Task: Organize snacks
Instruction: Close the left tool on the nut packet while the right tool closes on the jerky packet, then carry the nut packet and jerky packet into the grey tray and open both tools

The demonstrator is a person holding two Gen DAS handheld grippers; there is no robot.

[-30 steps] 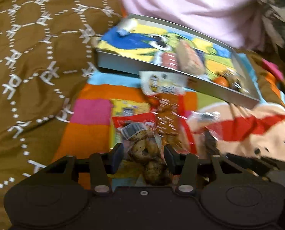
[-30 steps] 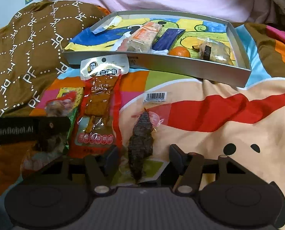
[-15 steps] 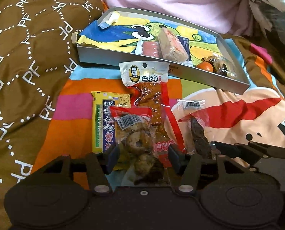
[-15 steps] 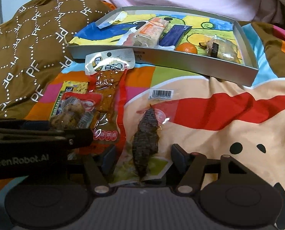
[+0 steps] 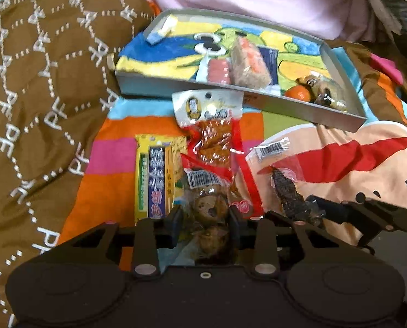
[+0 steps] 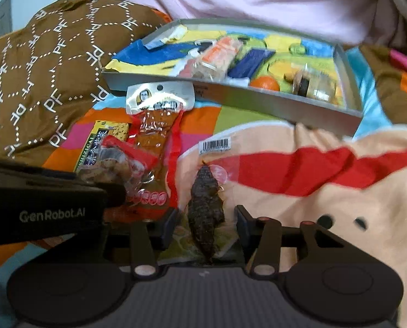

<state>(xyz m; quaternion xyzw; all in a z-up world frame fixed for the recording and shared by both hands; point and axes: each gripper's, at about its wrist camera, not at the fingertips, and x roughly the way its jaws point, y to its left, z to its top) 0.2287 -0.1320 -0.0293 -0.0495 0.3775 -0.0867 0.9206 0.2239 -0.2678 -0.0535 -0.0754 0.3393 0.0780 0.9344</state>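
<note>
Left tool point(image 5: 205, 214) clamps mushroom snack pack point(image 5: 209, 205); right tool point(image 6: 207, 222) spread around dark snack pack point(image 6: 205, 207).

left gripper point(image 5: 205, 216) fingers closed in tight on the clear mushroom snack pack point(image 5: 209, 205) beside the yellow snack bar point(image 5: 154, 175); right gripper point(image 6: 207, 222) moved forward around the dark dried snack pack point(image 6: 205, 205).

One grey rectangular metal tray point(image 5: 307, 109). Inside it: one orange round fruit point(image 5: 298, 93), one crumbly wrapped rice bar point(image 5: 248, 65), one dark blue flat packet point(image 6: 248, 64). Lower centre: four loose plastic snack packs on one colourful cartoon blanket point(image 5: 340, 142).
</note>
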